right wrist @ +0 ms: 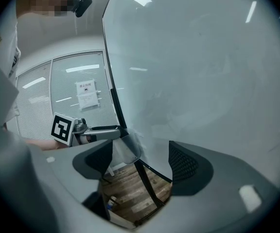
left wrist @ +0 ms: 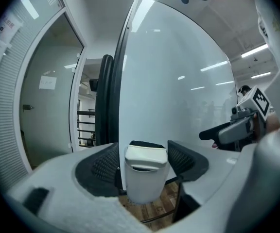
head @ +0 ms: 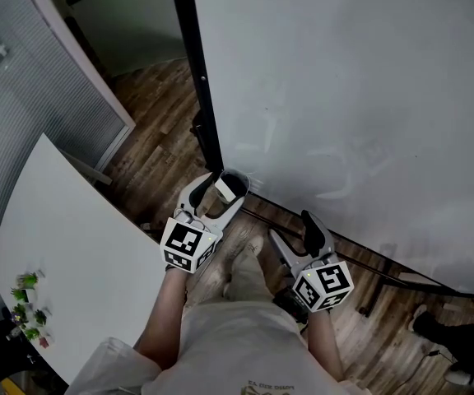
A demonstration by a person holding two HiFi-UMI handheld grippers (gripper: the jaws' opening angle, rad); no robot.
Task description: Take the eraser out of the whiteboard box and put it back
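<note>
The person's pale cotton shirt [head: 245,348] fills the foreground, both bare forearms reaching forward. Each hand holds a grey moulded gripper topped by a cube with black-and-white square markers.

The left gripper [head: 225,189] has its jaws partway apart, straddling the eraser [left wrist: 146,155]. The ribbed black pads [left wrist: 103,166] sit just beside its sides without visibly squeezing it. The eraser is a smooth white block with rounded corners and a dark strip along its back. It stands upright in the whiteboard box [right wrist: 125,152], a milky, tapered plastic holder at the board's lower corner, with its top poking out.

The right gripper [head: 290,225] is held near the board's bottom edge, apart from the box. Its jaws are spread wide and hold nothing.

Beyond them stands the whiteboard [head: 344,97], glossy and faintly smeared, edged by a black frame [head: 196,72]. Below lies a floor [head: 155,122] of brown wood-grain planks. Further left are a matte white table [head: 64,245] carrying small green plants [head: 27,285], and grey slatted blinds [head: 23,97].
</note>
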